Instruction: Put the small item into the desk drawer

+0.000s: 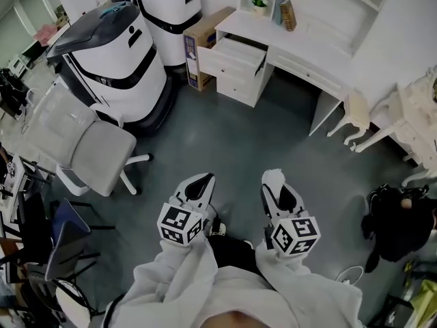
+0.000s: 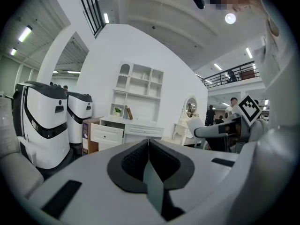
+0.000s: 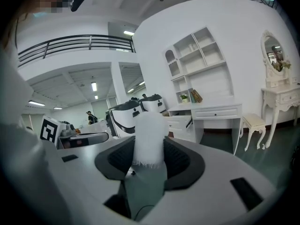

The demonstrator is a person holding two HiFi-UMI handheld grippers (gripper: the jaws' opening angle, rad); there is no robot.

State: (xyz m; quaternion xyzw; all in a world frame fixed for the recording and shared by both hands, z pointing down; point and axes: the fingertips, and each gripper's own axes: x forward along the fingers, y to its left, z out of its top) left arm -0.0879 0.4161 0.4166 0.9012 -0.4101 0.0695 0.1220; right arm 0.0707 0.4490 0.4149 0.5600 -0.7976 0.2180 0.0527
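Note:
My right gripper (image 1: 273,181) is shut on a small white fluffy item (image 3: 149,137), which sticks up between its dark pads (image 3: 174,159); the same white item (image 1: 273,177) shows at the jaw tips in the head view. My left gripper (image 1: 201,184) is shut, its pads meeting with nothing between them (image 2: 148,144). Both are held over the grey floor in front of me. The white desk (image 1: 290,43) stands against the far wall, with its top drawer (image 1: 235,57) pulled open. From the right gripper view the open drawer (image 3: 183,122) lies straight ahead.
Two big white-and-black machines (image 1: 119,60) stand left of the desk, with a cardboard box (image 1: 202,43) between them and the drawers. A white office chair (image 1: 89,142) is at my left. A white stool (image 1: 354,115) and a dressing table (image 1: 416,115) stand right; a black bag (image 1: 399,224) lies on the floor.

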